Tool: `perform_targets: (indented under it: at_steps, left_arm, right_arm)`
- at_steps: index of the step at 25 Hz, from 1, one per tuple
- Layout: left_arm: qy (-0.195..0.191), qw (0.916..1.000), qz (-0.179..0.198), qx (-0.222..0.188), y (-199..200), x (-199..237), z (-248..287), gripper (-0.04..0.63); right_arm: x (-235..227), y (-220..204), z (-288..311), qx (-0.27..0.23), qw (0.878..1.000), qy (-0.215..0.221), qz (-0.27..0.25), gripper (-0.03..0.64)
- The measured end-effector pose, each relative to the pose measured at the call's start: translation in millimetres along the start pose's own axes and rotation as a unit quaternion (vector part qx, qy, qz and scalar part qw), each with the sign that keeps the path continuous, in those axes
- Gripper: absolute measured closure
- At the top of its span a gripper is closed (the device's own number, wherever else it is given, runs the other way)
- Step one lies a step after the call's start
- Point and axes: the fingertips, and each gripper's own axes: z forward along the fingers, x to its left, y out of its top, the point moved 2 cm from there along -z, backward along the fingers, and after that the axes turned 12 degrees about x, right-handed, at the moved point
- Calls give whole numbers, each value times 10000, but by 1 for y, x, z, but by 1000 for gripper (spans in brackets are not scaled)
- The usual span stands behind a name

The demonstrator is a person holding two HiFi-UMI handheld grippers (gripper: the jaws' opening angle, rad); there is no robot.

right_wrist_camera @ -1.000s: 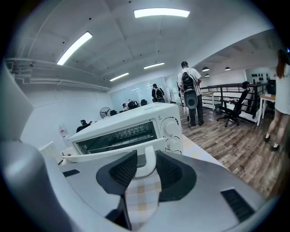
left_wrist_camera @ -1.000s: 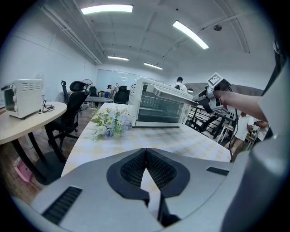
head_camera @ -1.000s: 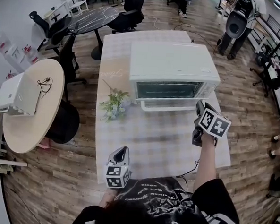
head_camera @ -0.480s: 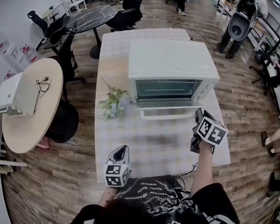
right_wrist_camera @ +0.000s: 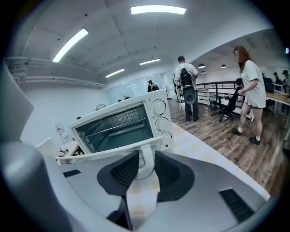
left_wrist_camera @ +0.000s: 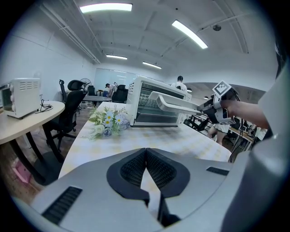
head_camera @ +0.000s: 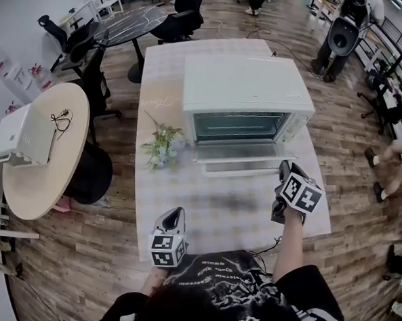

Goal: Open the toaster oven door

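A white toaster oven point(head_camera: 243, 84) stands on the checked table point(head_camera: 185, 203), and its glass door point(head_camera: 245, 154) hangs partly open, tilted down toward me. My right gripper point(head_camera: 282, 169) is at the right end of the door handle point(head_camera: 244, 168). In the right gripper view its jaws have just been closing, and the pads point(right_wrist_camera: 125, 168) press on the handle's end post point(right_wrist_camera: 146, 159) between them. My left gripper point(head_camera: 175, 217) rests near the table's front edge, shut on nothing point(left_wrist_camera: 146, 150). From the left gripper view the oven point(left_wrist_camera: 152, 102) and the other gripper point(left_wrist_camera: 205, 108) appear ahead.
A bunch of small flowers point(head_camera: 162, 147) lies left of the oven. A round wooden table point(head_camera: 51, 174) with a white appliance point(head_camera: 22, 135) stands at the left, with black chairs point(head_camera: 97, 82) nearby. People stand on the wooden floor at the right point(right_wrist_camera: 188, 93).
The oven door has swung further down and open. My right gripper has moved down and toward me with the handle. The left gripper has stayed still.
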Motion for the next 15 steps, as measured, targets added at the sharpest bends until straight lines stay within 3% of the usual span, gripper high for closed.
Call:
perform_targets:
  at_steps: [15]
  left_arm:
    - [27,10000,16,33,-1,-1,2,575]
  right_arm:
    - [-16,-40,8,185,9996,84,194,508]
